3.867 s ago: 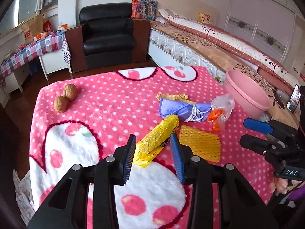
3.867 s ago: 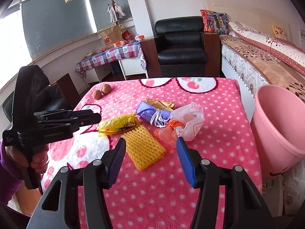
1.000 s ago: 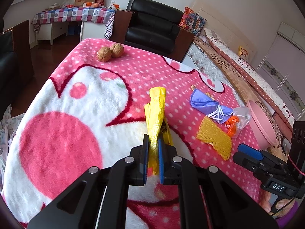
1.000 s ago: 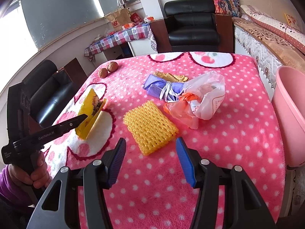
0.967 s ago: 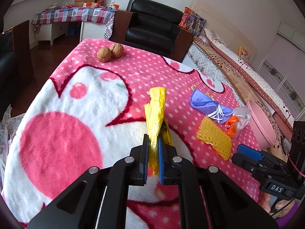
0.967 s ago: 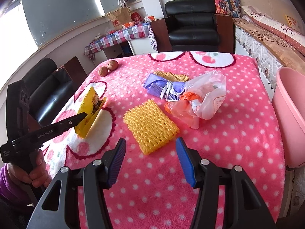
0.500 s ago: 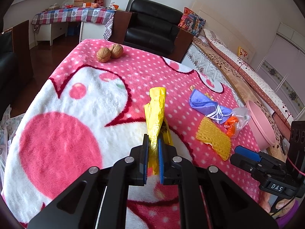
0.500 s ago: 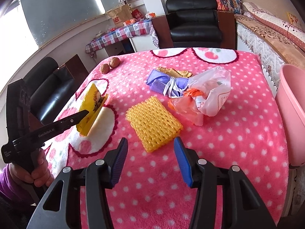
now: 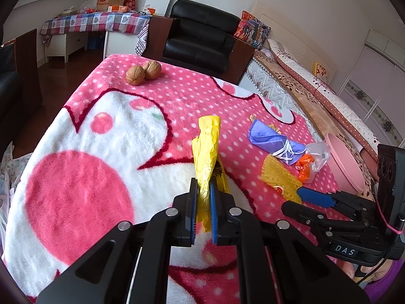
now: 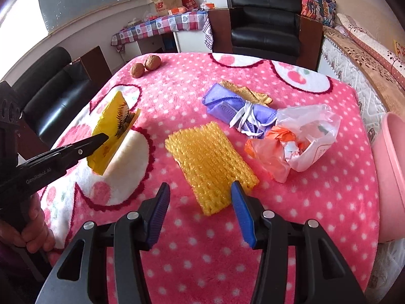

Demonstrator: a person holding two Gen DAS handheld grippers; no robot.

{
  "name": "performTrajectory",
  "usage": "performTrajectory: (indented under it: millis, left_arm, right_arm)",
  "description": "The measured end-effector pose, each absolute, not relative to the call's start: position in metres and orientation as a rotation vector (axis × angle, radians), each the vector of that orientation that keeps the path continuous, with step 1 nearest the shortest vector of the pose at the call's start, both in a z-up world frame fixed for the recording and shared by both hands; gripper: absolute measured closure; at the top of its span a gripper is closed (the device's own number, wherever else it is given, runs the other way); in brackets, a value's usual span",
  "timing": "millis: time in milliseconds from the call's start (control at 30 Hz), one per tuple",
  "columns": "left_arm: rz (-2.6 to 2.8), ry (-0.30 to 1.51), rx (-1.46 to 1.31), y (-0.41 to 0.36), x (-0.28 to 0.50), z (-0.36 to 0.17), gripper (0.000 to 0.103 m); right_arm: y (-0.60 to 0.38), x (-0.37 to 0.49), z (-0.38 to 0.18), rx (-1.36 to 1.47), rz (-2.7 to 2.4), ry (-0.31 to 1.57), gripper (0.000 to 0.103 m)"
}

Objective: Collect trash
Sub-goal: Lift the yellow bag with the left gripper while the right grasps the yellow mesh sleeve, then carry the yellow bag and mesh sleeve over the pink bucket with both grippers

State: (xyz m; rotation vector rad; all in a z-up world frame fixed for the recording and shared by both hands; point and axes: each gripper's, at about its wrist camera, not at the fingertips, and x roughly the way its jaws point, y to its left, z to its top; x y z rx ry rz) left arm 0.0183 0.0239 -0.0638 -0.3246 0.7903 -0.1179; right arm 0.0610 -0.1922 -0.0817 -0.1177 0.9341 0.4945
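Observation:
My left gripper (image 9: 202,190) is shut on a yellow snack wrapper (image 9: 206,152), held above the pink dotted blanket (image 9: 101,139); the wrapper also shows in the right wrist view (image 10: 111,131). My right gripper (image 10: 200,197) is open, its fingers just short of the near end of a yellow foam fruit net (image 10: 210,162). Beyond the net lie a purple cloth bundle (image 10: 235,107) with a gold wrapper (image 10: 245,92) behind it, and a clear plastic bag with orange scraps (image 10: 301,136).
A pink basin (image 10: 389,172) stands off the table's right edge. Two walnuts (image 10: 145,65) sit at the far left corner. A black armchair (image 10: 263,25) and a bed (image 9: 316,93) lie beyond the table. A dark chair (image 10: 50,93) is on the left.
My right gripper has moved forward and down toward the foam net, which now reaches between its fingertips. My left gripper keeps holding the yellow wrapper in about the same place.

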Motion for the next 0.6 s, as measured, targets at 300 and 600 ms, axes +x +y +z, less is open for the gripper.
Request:
performTrajectory:
  millis: [300, 600]
  left_arm:
    - [-0.09, 0.784, -0.337, 0.026, 0.013, -0.057, 0.095]
    - [-0.275, 0.665, -0.343, -0.027, 0.013, 0.007, 0.095]
  right_arm:
    - [-0.227, 0.045, -0.065, 0.045, 0.516, 0.896, 0.096]
    - [-0.302, 0.019, -0.01, 0.214, 0.425, 0.713, 0.096]
